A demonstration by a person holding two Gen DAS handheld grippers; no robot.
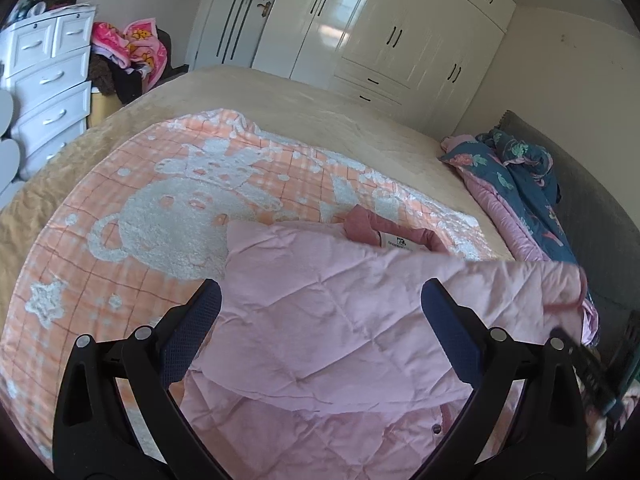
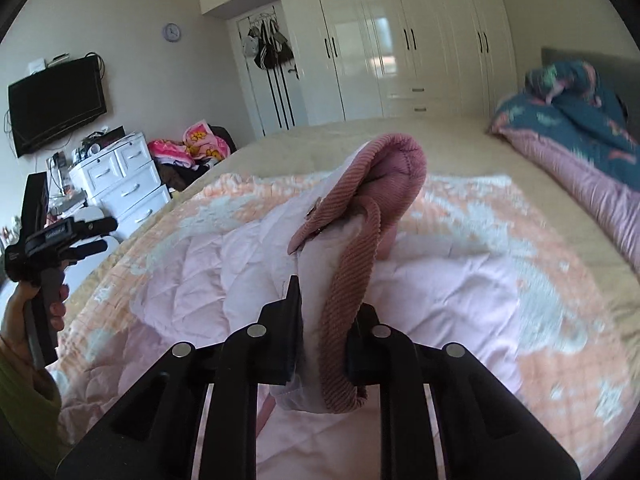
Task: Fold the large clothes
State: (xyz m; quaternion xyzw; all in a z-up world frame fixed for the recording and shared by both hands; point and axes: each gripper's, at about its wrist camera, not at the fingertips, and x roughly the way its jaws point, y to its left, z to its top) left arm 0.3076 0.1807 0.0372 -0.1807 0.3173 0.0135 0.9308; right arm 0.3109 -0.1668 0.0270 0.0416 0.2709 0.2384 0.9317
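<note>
Over at 9 o'clock in the right wrist view, left gripper [image 2: 86, 236] sits in the person's hand [image 2: 30, 304], off the garment; its own camera shows jaws spread wide, nothing between the pads, pink quilted jacket [image 1: 320, 320] spread just beyond them. Jacket lies on the peach bear blanket [image 1: 160, 208] on the bed [image 1: 320, 92], collar with label at 12 o'clock of the fabric. Centre frame, right gripper [image 2: 322, 312] is clamped on the corduroy-trimmed edge [image 2: 352, 280], lifting it, cuff or collar end flopping over the top. Judgement: light, padded, soft, no stiffness, so it sags from a single pinch; smooth shell may slip. Take hold at trim and seams, and left should grab the opposite edge before folding
</note>
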